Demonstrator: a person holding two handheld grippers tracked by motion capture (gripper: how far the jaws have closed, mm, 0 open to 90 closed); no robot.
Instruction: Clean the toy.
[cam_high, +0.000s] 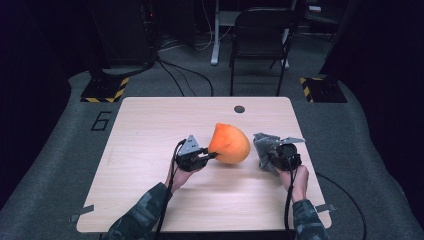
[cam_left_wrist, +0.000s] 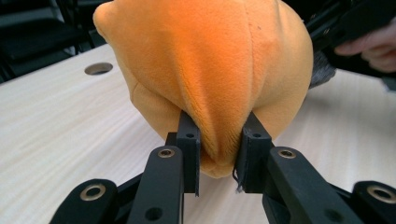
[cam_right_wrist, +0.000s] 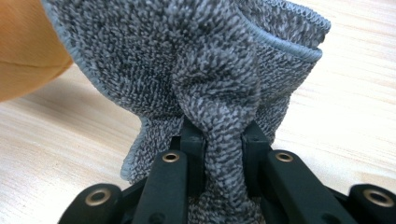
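left gripper (cam_high: 209, 156): pinching a fold of the orange plush (cam_high: 229, 143), plush at mid-tabletop
right gripper (cam_high: 272, 159): clamped on bunched grey cloth (cam_high: 263, 148), near right edge of tabletop (cam_high: 150, 120)
done: both items gripped
left: judging by layout, cloth not yet on plush; wipe or cover pending

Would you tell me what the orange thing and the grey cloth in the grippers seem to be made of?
Orange thing: probably soft plush fabric, matte short nap, bunching between the jaws. Grey cloth: likely microfibre terry, looped mottled pile with a stitched hem.
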